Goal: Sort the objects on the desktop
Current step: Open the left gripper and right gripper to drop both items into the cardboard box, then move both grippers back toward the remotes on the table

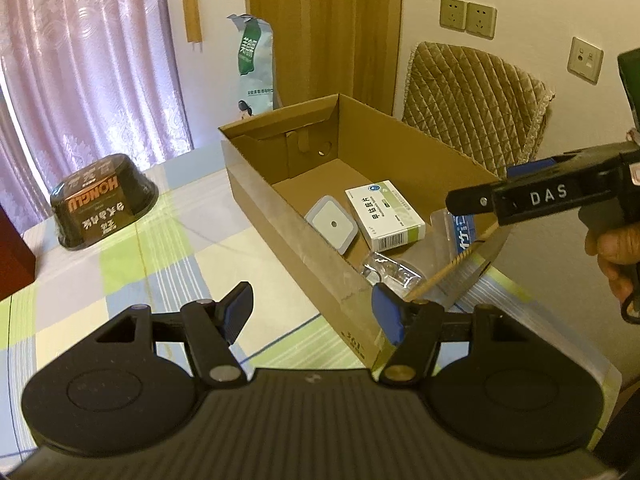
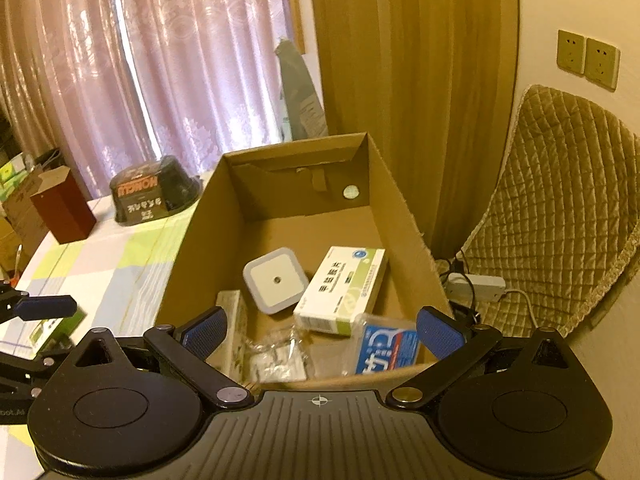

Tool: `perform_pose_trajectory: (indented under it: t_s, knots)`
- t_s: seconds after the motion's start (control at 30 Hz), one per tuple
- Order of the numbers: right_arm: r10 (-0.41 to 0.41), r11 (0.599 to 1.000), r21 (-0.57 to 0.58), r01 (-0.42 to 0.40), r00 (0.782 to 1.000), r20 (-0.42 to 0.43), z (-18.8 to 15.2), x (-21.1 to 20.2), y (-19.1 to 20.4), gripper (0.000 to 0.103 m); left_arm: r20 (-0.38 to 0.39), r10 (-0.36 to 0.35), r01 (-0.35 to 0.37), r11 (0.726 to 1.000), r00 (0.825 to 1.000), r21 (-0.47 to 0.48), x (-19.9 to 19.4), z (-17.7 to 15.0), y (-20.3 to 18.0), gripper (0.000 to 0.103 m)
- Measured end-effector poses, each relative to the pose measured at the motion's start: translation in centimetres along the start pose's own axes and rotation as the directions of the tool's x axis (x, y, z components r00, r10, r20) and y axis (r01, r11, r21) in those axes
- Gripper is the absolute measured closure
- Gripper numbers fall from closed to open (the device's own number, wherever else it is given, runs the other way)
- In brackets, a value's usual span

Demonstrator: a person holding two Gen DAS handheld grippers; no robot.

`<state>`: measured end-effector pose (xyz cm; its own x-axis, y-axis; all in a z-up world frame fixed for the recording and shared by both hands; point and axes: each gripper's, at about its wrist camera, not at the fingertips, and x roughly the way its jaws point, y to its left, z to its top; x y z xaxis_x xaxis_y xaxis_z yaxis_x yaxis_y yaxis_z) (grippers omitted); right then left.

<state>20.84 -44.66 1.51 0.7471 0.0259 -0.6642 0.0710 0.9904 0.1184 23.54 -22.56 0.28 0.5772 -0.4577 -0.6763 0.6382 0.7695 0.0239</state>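
Observation:
An open cardboard box (image 1: 288, 240) (image 2: 188, 264) stands on the checked tablecloth. Inside lie a white square night light (image 1: 331, 224) (image 2: 276, 280), a white-green medicine box (image 1: 384, 216) (image 2: 344, 288), a clear plastic bag (image 1: 390, 274) (image 2: 276, 352) and a blue-white packet (image 1: 460, 232) (image 2: 386, 350). A thin wooden stick (image 1: 452, 264) leans over the box's near corner. My right gripper (image 2: 322, 330) (image 1: 482, 186) hovers open and empty over the box's near end. My left gripper (image 1: 312, 316) is open and empty beside the box's left wall.
An upturned black bowl (image 1: 104, 200) (image 2: 156, 190) and a dark red box (image 2: 64, 208) sit at the table's far left. A quilted chair (image 1: 476, 100) (image 2: 560, 200) stands to the right of the box, with a power strip (image 2: 476, 286) on the floor.

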Motion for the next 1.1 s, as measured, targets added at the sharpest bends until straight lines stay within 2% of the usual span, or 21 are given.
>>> perform_pose_trajectory:
  t_s: [0.33, 0.57, 0.8, 1.1]
  knots:
    - [0.032, 0.999, -0.017, -0.032, 0.999, -0.011, -1.2, -3.4, 2.7, 0.000, 0.006, 0.040, -0.039, 0.996, 0.999, -0.079, -4.3, -2.5, 1.0, 0.034]
    - [0.072, 0.996, -0.055, -0.071, 0.997, 0.003, -1.8, -5.9, 5.8, 0.000, -0.002, 0.097, -0.096, 0.982, 0.995, -0.162, -9.0, -6.1, 2.7, 0.022]
    - [0.137, 0.987, -0.078, -0.137, 0.991, -0.002, -3.5, -7.6, 10.1, 0.000, -0.032, 0.177, -0.179, 0.956, 0.984, -0.234, -13.8, -10.6, 4.9, 0.012]
    - [0.206, 0.972, -0.103, -0.212, 0.976, -0.068, -6.8, -7.7, 14.5, 0.000, -0.065, 0.264, -0.272, 0.924, 0.962, -0.269, -17.8, -14.5, 7.4, 0.009]
